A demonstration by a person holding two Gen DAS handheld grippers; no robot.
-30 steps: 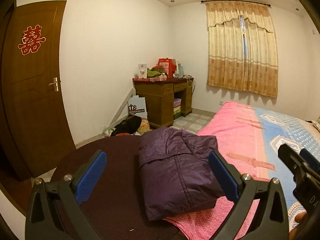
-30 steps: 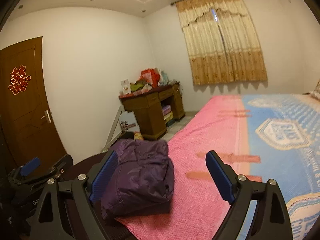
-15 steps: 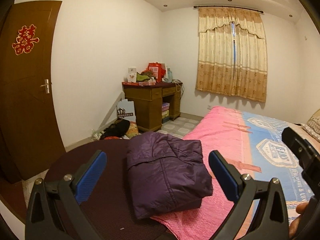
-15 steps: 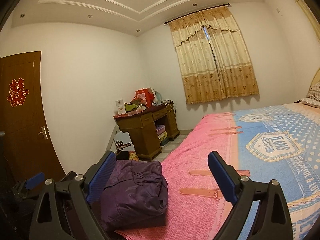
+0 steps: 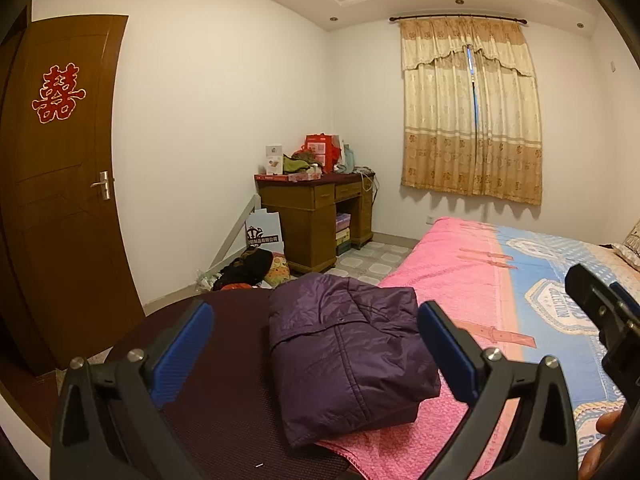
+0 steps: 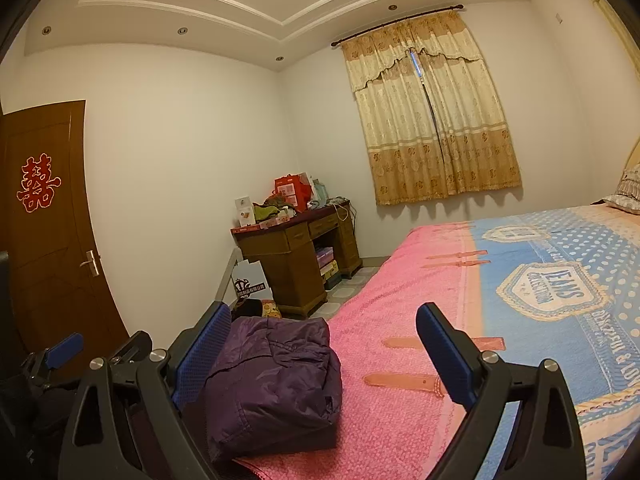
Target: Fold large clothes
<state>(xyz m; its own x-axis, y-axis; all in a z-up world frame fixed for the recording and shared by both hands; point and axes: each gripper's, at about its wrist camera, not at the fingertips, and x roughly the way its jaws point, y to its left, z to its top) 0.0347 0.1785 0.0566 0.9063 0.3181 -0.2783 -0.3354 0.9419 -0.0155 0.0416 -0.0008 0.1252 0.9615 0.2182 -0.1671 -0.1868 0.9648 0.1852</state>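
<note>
Looking at the purple jacket, I think it is soft and puffy, and it seems light for how big it is. Its cloth looks smooth and shiny, so it may slip if I pinch only a little bit. It sits folded into a fat bundle at the corner of the bed, partly on the pink blanket and partly on the dark round mat beside the bed. If I must lift it, I would grab a thick folded edge on each side, not the thin top flap.

My left tongs are wide open and hold nothing. My right tongs are wide open too, with nothing in them. Both hang above the jacket and do not touch it.

Compared with a second ago, both tongs have lifted and pulled back from the jacket. I now see more of the ceiling and the curtain. The jacket has kept its folded shape.
</note>
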